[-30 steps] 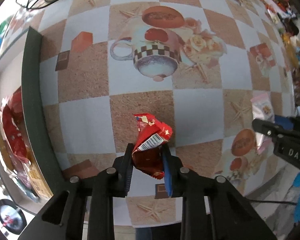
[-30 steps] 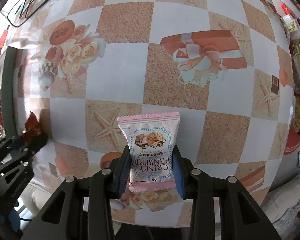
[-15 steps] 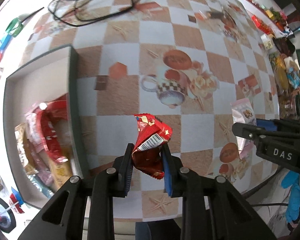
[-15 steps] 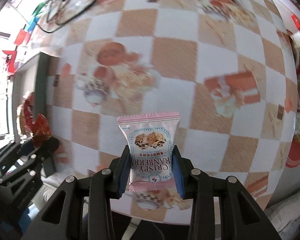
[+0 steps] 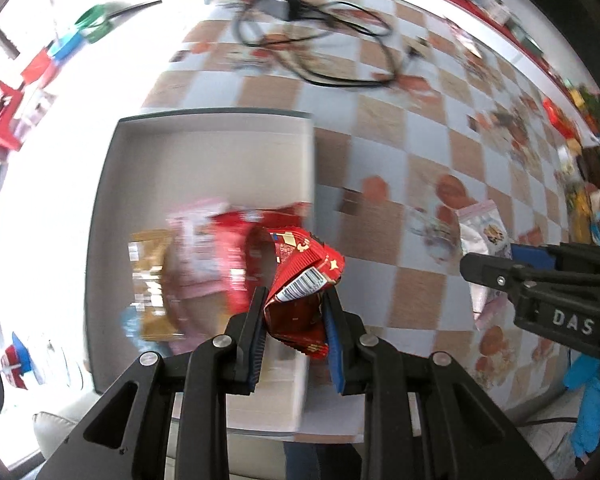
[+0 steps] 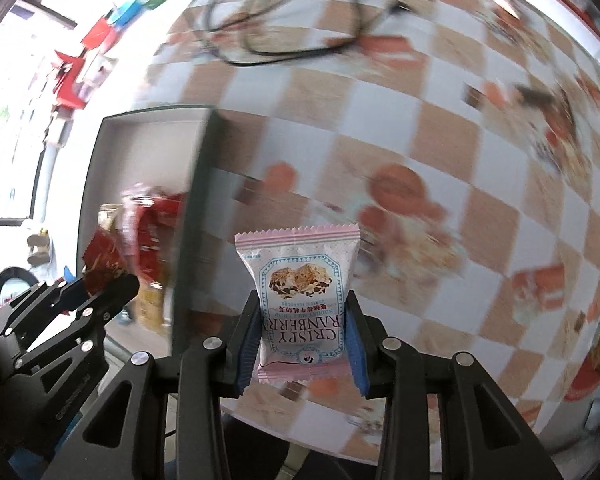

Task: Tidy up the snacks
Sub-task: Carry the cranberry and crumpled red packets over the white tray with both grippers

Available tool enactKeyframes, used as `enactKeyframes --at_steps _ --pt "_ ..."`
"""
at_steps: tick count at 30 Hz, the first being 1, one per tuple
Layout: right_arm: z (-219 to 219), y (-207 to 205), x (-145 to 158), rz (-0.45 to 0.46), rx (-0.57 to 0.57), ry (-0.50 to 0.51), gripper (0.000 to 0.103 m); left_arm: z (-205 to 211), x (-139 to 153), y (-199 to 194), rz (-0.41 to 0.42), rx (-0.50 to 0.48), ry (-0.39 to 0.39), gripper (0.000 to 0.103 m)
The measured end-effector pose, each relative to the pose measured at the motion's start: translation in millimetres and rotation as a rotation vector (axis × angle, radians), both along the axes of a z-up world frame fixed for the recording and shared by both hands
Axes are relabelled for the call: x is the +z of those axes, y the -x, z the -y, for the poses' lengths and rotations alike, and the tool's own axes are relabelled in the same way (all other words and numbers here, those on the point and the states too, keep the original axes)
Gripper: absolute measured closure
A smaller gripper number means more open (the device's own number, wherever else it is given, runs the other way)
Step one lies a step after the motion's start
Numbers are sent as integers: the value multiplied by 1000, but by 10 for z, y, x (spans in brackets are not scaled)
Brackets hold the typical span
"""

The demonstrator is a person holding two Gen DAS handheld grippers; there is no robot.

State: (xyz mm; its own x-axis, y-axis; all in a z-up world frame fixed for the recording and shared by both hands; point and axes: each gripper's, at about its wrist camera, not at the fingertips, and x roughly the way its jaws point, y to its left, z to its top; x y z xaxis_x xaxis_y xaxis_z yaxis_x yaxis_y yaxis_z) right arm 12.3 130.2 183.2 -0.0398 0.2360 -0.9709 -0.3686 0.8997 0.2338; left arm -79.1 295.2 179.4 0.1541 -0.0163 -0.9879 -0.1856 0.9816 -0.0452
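My left gripper (image 5: 296,300) is shut on a crumpled red snack packet (image 5: 300,276) and hangs over the right wall of a grey box (image 5: 204,160). Several snack packets (image 5: 196,256) lie blurred in the box's near half. My right gripper (image 6: 302,308) is shut on a pink cranberry crisp packet (image 6: 300,276), held upright above the checkered tablecloth (image 6: 440,140), just right of the box (image 6: 148,148). In the left wrist view the right gripper (image 5: 466,266) enters from the right with the pink packet (image 5: 482,232). The right wrist view shows the left gripper (image 6: 100,284) low on the left.
A black cable with an adapter (image 5: 320,16) lies on the far part of the table. Loose snacks (image 5: 584,200) crowd the table's right edge. Coloured items (image 5: 64,44) sit beyond the box at the far left. A blue glove (image 5: 592,400) shows at lower right.
Both grippers have risen and shifted left toward the box, each keeping its packet. The box moved from the left edge to under the left gripper, and more of the table shows.
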Motion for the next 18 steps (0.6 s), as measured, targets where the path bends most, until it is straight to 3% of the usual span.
enactKeyframes --at_steps 8,18 --pt "-779 164 14 -5 125 -6 63 -568 -88 206 -26 94 -13 74" --pt "-1428 76 -42 -1 170 -10 63 -897 -297 215 -65 166 -7 74"
